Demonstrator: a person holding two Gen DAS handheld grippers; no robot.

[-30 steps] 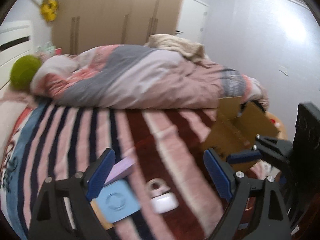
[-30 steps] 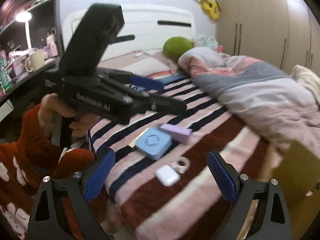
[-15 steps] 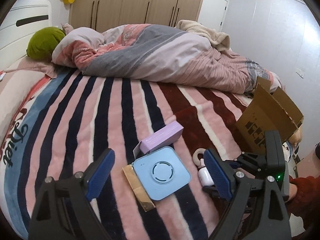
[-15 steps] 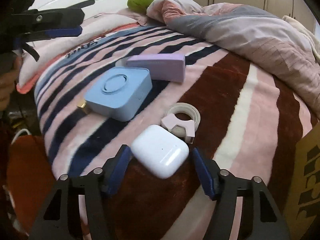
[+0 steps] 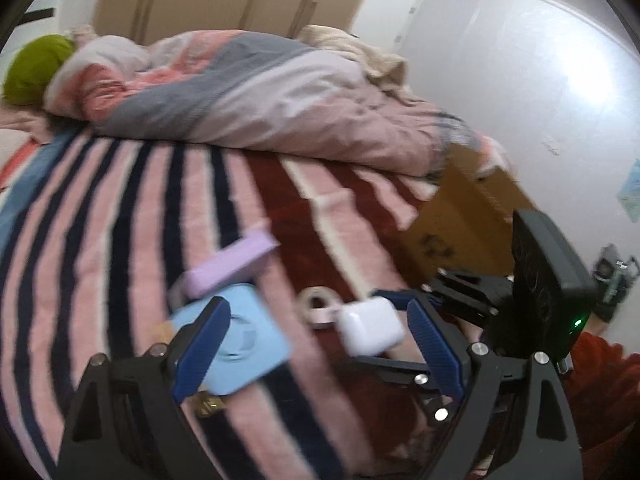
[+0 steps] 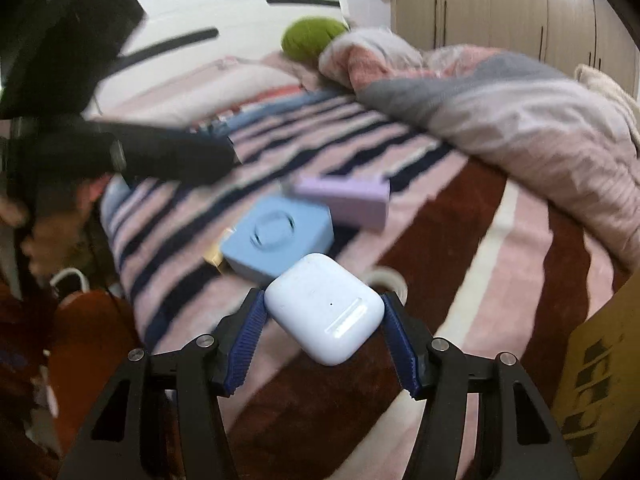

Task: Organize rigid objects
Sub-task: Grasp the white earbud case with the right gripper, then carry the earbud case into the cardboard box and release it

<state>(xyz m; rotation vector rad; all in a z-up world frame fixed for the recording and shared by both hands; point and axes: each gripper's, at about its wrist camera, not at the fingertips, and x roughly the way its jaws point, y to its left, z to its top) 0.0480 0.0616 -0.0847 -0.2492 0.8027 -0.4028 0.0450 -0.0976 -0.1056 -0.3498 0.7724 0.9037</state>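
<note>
Fingers, right: your right gripper (image 6: 322, 342) has just been closing, and the blue pads now clamp the white earbud case (image 6: 323, 307) on both sides.
Fingers, left: your left gripper (image 5: 316, 354) stands wide apart, nothing pressed between; it hangs just above the blue square box (image 5: 236, 344).
Case position: lifted off the blanket by the look of it, tilted, lid seam facing the right wrist camera; in the left view it sits at the tip of your right gripper.
Grip quality: pads catch the case near its far corners, most of the body sticks out forward. Shallow hold, my read.
Neighbours: tape roll (image 6: 387, 280) just behind the case; blue box beside it, purple box (image 6: 344, 198) behind that, gold item (image 6: 214, 258) poking out under the blue box.
Surface: striped bed blanket (image 6: 460, 280), soft and uneven.
Target guess: open cardboard box (image 6: 600, 364) at the bed's edge, near your right side.
Risk 1: smooth rounded shell plus shallow pinch, so the case may squirt out or rotate if you swing fast.
Risk 2: both frames are blurred, so you are moving quickly; a jerk could drop it on the floor past the bed edge.
Risk 3: your two grippers are close together; crossing paths could knock the case loose.
Risk 4: squeezing harder may pop the lid.
</note>
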